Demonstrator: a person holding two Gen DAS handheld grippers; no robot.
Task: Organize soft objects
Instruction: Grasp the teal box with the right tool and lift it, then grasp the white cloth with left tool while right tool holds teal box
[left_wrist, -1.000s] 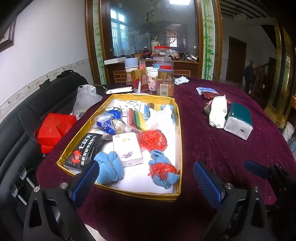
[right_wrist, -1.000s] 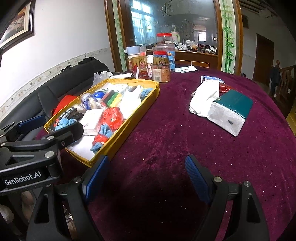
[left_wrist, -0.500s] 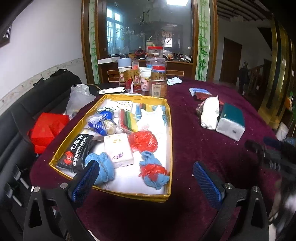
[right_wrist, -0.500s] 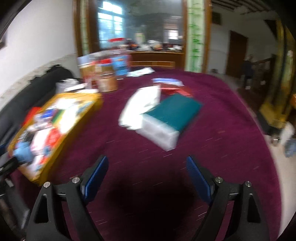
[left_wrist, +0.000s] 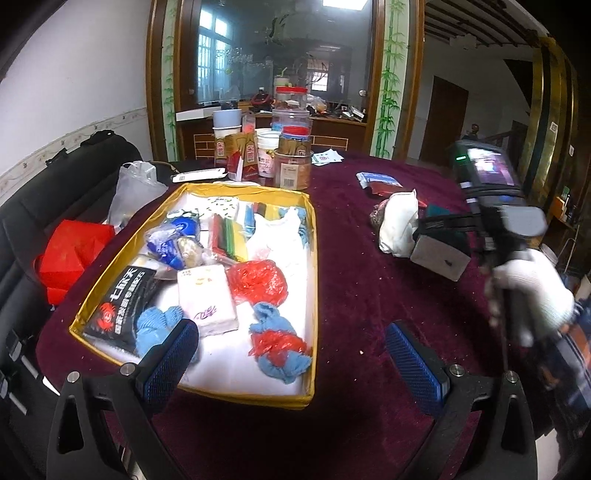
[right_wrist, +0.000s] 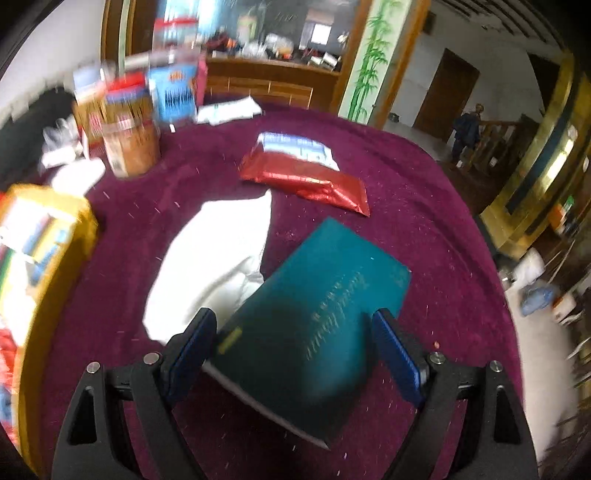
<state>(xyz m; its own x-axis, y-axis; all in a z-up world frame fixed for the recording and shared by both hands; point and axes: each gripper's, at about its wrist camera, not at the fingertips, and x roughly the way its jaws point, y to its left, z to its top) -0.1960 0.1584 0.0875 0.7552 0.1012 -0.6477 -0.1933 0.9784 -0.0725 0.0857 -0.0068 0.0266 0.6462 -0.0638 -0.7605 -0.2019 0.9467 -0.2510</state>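
Observation:
A teal tissue pack lies on the maroon tablecloth, and my right gripper stands open astride its near end, one blue pad on each side. I see no squeeze on the pack. A white soft bag rests against the pack's left side. In the left wrist view the pack shows its grey end, with a white-gloved hand holding the right gripper above it. My left gripper is open and empty at the near end of the yellow box. The box holds blue socks, red plastic bags and packets.
A red foil pack and a blue-white packet lie beyond the teal pack. Jars and cartons stand at the table's far side. A red bag sits on the black sofa to the left.
My right gripper has swung right, away from the yellow box, and come down over the teal pack, which now lies between its fingers. The left gripper has hardly moved.

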